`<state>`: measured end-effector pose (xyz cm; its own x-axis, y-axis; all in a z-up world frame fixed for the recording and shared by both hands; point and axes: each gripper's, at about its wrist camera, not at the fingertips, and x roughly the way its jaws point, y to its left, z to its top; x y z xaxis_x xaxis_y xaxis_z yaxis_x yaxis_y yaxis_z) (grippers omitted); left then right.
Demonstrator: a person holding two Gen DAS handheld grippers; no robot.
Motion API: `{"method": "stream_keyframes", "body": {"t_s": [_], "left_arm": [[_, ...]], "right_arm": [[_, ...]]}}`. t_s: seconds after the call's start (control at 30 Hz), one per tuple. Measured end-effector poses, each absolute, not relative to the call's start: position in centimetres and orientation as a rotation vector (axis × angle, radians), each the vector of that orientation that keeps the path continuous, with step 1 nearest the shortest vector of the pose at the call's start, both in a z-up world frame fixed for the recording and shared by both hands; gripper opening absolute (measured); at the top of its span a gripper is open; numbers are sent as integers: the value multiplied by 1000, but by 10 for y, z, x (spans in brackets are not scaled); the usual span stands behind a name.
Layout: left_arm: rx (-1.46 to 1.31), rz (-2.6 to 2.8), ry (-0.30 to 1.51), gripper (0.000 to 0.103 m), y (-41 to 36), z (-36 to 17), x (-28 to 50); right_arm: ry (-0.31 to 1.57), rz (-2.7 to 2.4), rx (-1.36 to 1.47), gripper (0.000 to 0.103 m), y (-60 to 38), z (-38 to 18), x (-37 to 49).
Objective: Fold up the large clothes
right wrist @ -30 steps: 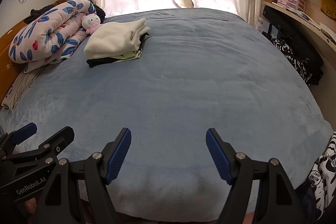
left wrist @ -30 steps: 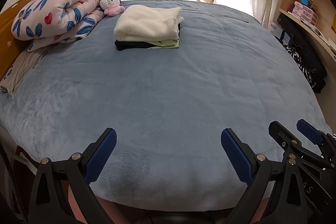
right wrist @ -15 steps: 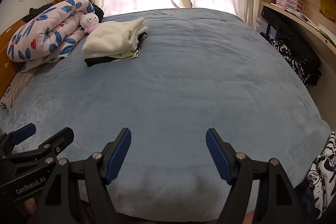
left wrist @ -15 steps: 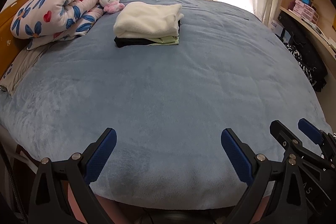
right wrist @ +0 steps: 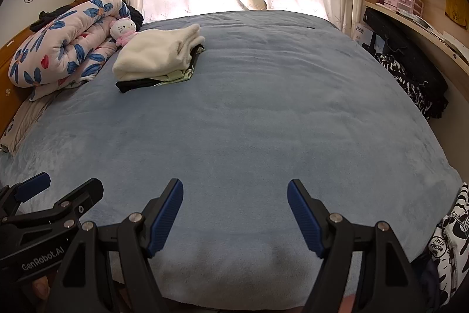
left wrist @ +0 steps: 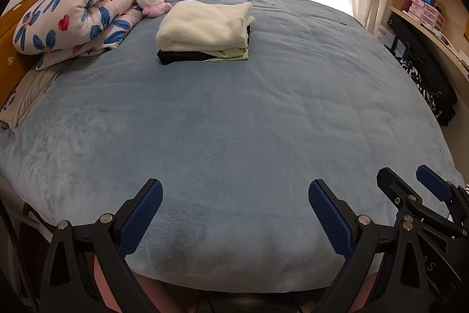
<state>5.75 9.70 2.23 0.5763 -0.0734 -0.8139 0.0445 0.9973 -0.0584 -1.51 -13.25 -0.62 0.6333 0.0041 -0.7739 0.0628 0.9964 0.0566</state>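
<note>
Hovering spread wide and empty-jawed over the near edge of the blue bed [left wrist: 234, 122], left gripper [left wrist: 234, 204] and right gripper [right wrist: 234, 204], facing folded clothes stack [left wrist: 205, 28] lying far ahead-left, left gripper nearer.

A wide bed [right wrist: 263, 113] covered in a soft blue fleece blanket fills the view. At about ten o'clock sits a stack of folded clothes [right wrist: 159, 59]: a cream fleece piece on top, pale green and black layers beneath. Just beside it, further toward ten o'clock, a white plush cat in pink [right wrist: 123, 31] leans on a rolled floral quilt with blue petals [right wrist: 61, 49]. At six o'clock the right gripper [right wrist: 235, 189] hovers over the blanket's near edge, its blue-padded fingers [right wrist: 165, 214] spread apart with nothing between them. The left gripper [right wrist: 38, 204] shows at eight o'clock.
</note>
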Motion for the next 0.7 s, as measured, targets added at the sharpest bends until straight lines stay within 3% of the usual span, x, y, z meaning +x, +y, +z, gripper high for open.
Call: {"method": "stream_keyframes", "body": {"t_s": [0.7], "left_arm": [[-13, -67, 966, 99, 94, 18, 63]], "right_arm": [[901, -40, 84, 74, -132, -13, -12]]}}
